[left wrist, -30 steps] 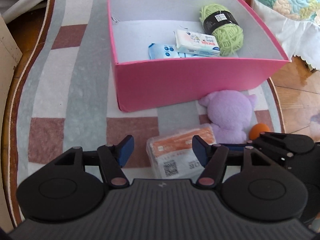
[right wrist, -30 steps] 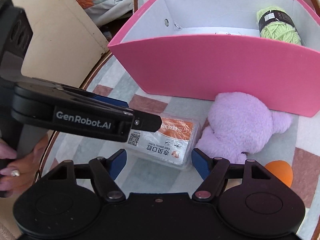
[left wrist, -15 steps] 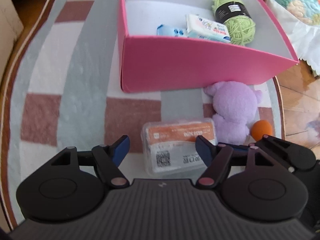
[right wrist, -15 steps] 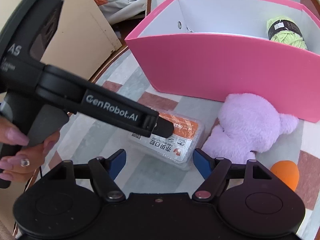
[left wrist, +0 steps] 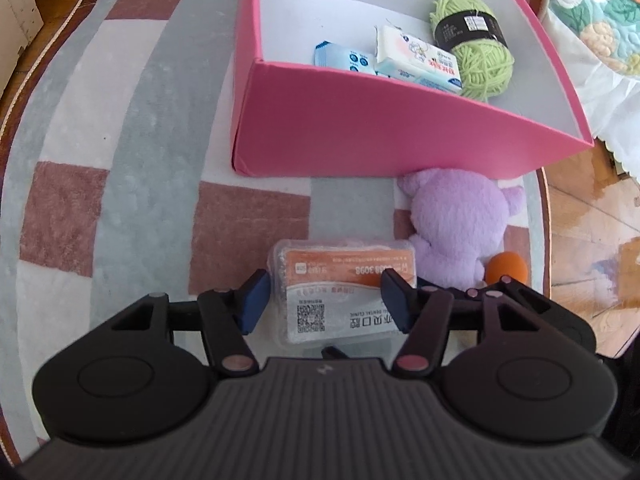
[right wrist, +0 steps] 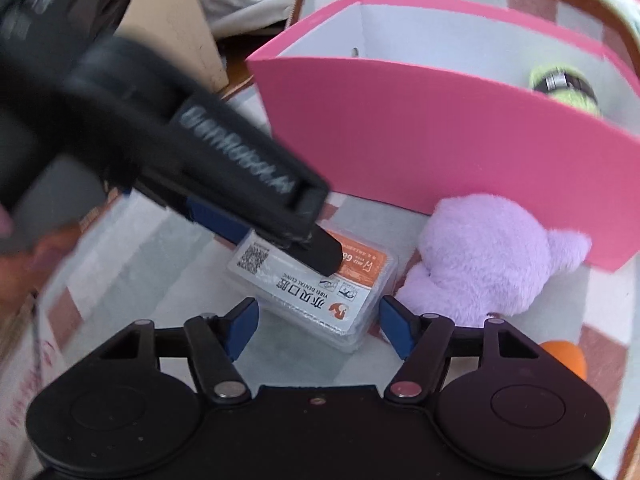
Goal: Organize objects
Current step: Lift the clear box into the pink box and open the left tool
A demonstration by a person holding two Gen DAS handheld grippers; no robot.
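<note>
A clear plastic case [left wrist: 344,280] with an orange and white label lies flat on the rug in front of the pink box [left wrist: 400,128]. My left gripper [left wrist: 325,300] points steeply down over it. Its jaws are closing, the case sits between the blue pads, and a thin gap shows at the left pad. In the right wrist view the left gripper [right wrist: 286,246] reaches across the case [right wrist: 316,292]. My right gripper [right wrist: 319,326] is closing too, with the near corner of the case between its pads, untouched. Its fingers [left wrist: 512,292] show at the right.
The pink box [right wrist: 440,140] holds green yarn [left wrist: 472,48], a white tissue pack [left wrist: 416,60] and a blue packet [left wrist: 344,56]. A purple plush toy [left wrist: 460,220] and an orange ball [left wrist: 508,266] lie right of the case. Wooden floor [left wrist: 592,240] borders the rug.
My left gripper has come in over the case, which now lies between its pads, and its jaws have narrowed. My right gripper has edged closer to the case and narrowed as well.
</note>
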